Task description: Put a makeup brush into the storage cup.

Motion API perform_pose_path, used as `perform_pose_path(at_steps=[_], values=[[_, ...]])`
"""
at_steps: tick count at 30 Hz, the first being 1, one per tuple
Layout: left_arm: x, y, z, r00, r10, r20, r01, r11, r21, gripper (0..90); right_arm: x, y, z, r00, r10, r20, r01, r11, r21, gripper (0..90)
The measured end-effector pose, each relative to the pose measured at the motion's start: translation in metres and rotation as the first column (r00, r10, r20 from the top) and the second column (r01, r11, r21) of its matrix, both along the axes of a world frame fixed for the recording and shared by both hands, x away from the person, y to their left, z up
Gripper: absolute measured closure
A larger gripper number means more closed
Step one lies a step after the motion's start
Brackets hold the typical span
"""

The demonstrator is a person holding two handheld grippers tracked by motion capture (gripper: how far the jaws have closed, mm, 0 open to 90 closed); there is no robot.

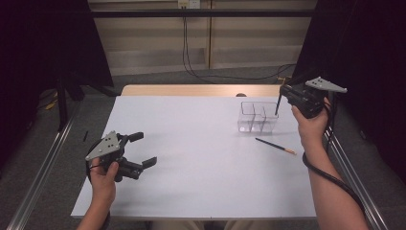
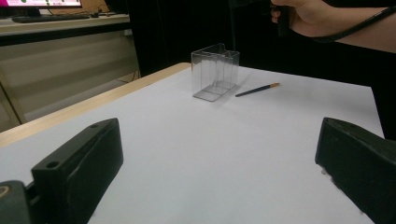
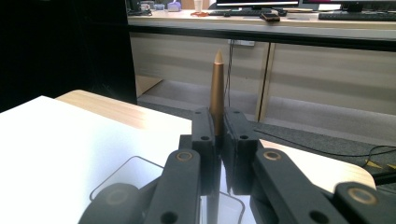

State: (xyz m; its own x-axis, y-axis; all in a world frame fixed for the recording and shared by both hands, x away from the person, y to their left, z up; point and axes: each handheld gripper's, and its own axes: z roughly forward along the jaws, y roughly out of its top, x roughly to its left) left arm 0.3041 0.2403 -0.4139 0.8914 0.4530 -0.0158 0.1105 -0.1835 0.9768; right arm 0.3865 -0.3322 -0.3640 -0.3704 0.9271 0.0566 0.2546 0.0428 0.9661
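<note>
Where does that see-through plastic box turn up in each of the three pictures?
High view: the clear box stands at the table's far right, under the right tongs.
Left gripper view: upper middle, on the white sheet, left of the loose pencil.
Right gripper view: only its rim, bottom centre, below the jaws.
Shared landmark: the table's wooden edge.

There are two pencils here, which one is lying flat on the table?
The pencil lying flat is on the white table in front of the clear box. The other pencil is upright, clamped in the right gripper above that box.
</note>
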Motion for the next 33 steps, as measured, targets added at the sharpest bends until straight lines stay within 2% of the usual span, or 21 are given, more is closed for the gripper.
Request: perform_pose_path(at_steps=[33], values=[[0.0, -0.001, 0.0, 1.0, -0.003, -0.001, 0.003, 1.0, 0.001, 0.9, -0.004, 0.0, -0.015, 0.9997, 0.015, -0.018, -0.015, 0.9999, -0.004, 83.6]])
